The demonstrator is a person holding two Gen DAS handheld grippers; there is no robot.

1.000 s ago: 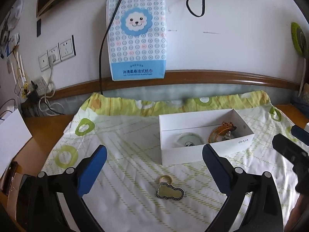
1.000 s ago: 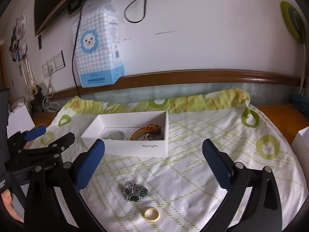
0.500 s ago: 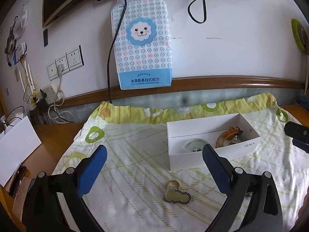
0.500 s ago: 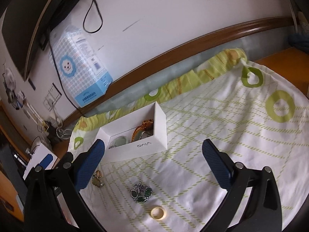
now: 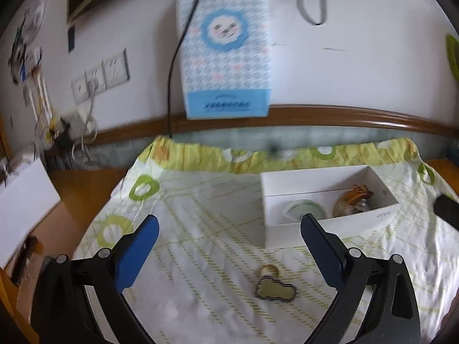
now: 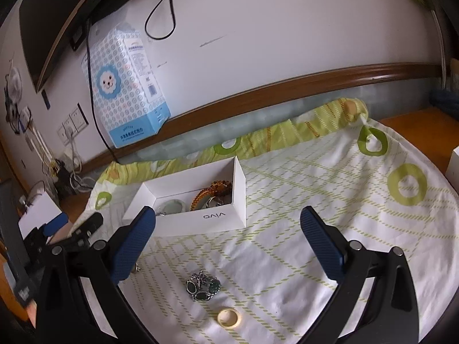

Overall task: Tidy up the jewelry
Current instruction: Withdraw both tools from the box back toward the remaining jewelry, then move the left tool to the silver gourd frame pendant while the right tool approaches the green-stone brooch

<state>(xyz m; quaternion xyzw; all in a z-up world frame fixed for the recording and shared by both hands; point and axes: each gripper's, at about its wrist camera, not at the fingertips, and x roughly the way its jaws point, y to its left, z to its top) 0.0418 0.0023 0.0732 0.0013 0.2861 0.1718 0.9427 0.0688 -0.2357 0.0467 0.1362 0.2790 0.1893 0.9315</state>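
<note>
Left claw (image 5: pixel 228 239): jaws spread wide, nothing between them, held above the cloth (image 5: pixel 200 258).
- Ahead and a little toward its right finger: a gourd-shaped pendant (image 5: pixel 274 290) flat on the cloth, a small pale ring (image 5: pixel 268 270) touching its far end.
- Beyond the right fingertip: white box (image 5: pixel 330 230), open-topped, holding a pale green bangle (image 5: pixel 305 208) and an amber bead piece (image 5: pixel 354 199).
- Farther out: tissue pack (image 5: pixel 226 46) hanging on the wall.

Right claw (image 6: pixel 228 238): also spread wide and empty, above the cloth.
- Just ahead, between the fingers: a green-stoned silver bracelet (image 6: pixel 203 285) in a heap; nearer the claw, a cream ring (image 6: pixel 228 317), apart from the bracelet.
- Beyond the left fingertip: the same box, with beads and bangle inside.

Step in hand, by judgement: part-way. Some pieces are boxed, four lie loose, and both claws are between picks. Next move likely calls for lowering one claw over its nearest loose piece, the pendant or the bracelet, closing low against the cloth without pinching fabric, then carrying it to the box.
</note>
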